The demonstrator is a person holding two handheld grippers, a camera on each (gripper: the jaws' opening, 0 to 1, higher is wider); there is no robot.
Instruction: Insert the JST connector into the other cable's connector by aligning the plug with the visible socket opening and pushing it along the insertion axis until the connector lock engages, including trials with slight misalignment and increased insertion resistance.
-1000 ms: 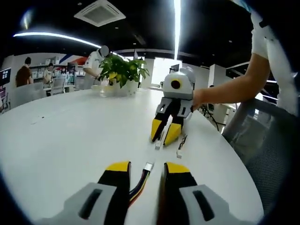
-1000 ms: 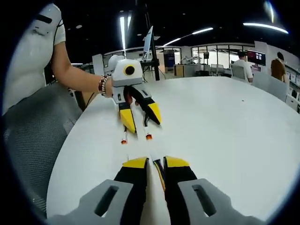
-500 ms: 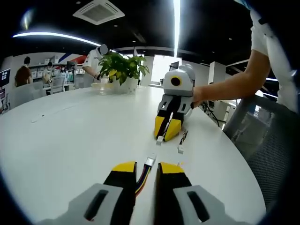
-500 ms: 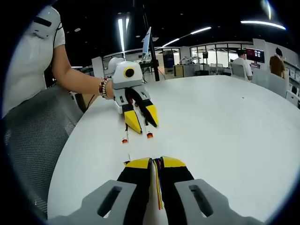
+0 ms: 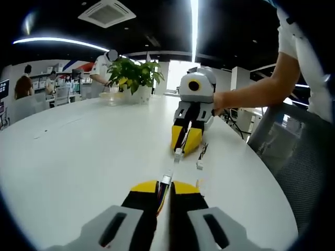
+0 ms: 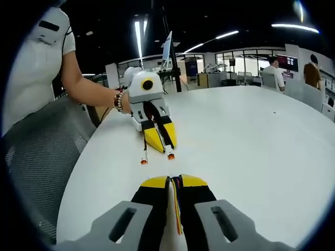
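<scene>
on the white counter [image 5: 78,151], in the left gripper view, we see the left gripper [image 5: 163,189] with its yellow-tipped fingers [image 5: 145,188] drawn narrow onto a multicoloured cable [image 5: 161,194], whose small pale connector [image 5: 166,180] projects just beyond the tips. facing it, close ahead, the right gripper [image 5: 186,147] points back toward us, its fingers pressed together on a second cable whose white connector [image 5: 178,153] shows at their tips. the two connectors are near each other but apart, roughly in line. a loose dark lead with a white plug [image 5: 200,165] lies on the counter just beside the right gripper. a potted plant [image 5: 134,77] stands farther back, and a person's forearm [image 5: 251,94] reaches in from the right of the view to hold the right gripper.

in the right gripper view, the right gripper [image 6: 176,183] has its fingers [image 6: 194,182] closed narrow on the coloured wires [image 6: 177,204] that run between them. we cannot make out its connector here. opposite, the left gripper [image 6: 162,141] has its fingers closed on its cable, with an orange-tipped end [image 6: 170,155] at their tips and another orange-tipped end [image 6: 143,161] resting on the counter [image 6: 251,141] just beside it. a grey mesh chair [image 6: 36,151] stands at the counter's edge, and people sit well beyond the counter in the background.
</scene>
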